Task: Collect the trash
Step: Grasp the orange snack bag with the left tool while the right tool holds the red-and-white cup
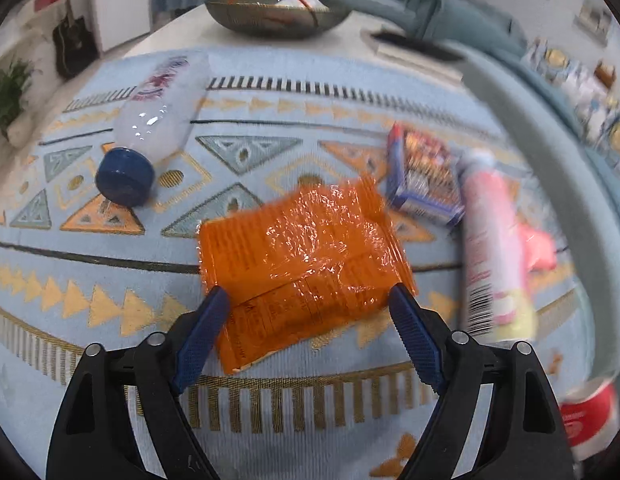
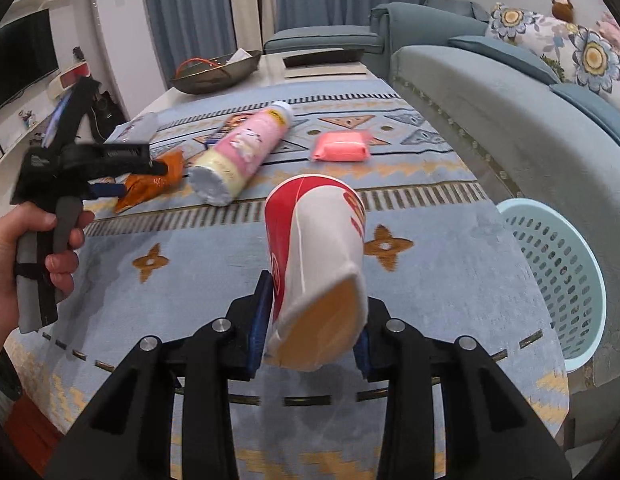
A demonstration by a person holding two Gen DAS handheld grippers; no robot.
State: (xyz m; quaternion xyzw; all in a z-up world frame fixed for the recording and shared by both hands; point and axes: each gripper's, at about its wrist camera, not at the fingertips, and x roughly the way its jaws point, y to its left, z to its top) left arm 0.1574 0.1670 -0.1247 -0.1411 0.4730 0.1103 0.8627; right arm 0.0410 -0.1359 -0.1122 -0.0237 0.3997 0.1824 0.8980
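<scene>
Glossy crinkled plastic wrapper (image 1: 306, 248) (orange), matt paper cup (image 2: 318, 264), woven rug (image 1: 270, 128)

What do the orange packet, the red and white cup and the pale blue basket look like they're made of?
Orange packet: thin glossy plastic film, probably; it crinkles and glints.
Red and white cup: matte paper, seemingly; its rim is squashed between the fingers.
Pale blue basket: moulded plastic, likely; smooth wall with regular holes.

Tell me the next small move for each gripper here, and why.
Probably: close the left gripper on the orange wrapper, since its open fingers already straddle the wrapper's near edge on the cloth. Meanwhile the right gripper, shut on the squashed paper cup, can likely swing right toward the mesh basket.
</scene>
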